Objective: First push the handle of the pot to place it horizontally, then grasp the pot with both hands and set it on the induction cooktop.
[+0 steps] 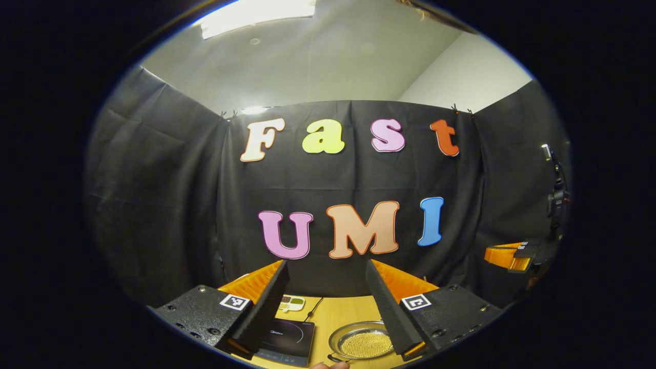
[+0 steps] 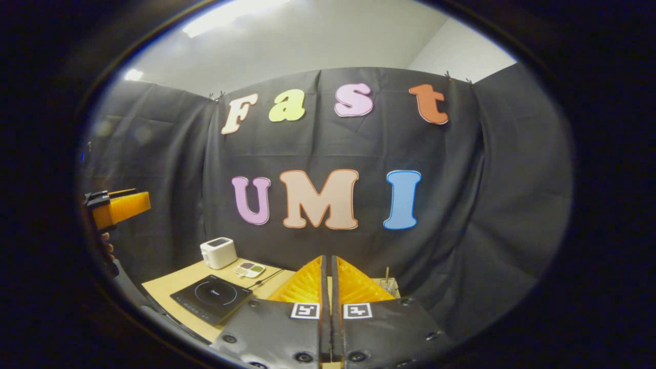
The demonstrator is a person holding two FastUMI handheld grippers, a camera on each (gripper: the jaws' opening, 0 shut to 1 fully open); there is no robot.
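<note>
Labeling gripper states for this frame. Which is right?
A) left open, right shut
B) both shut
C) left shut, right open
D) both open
A: in the left gripper view the left gripper has its fingers spread wide, with the pot and induction cooktop visible in the gap; in the right gripper view the right gripper has its fingers together, empty.

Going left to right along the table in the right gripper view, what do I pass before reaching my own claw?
Induction cooktop → white toaster → small divided dish → right claw, its fingers closed together with nothing between them.
</note>
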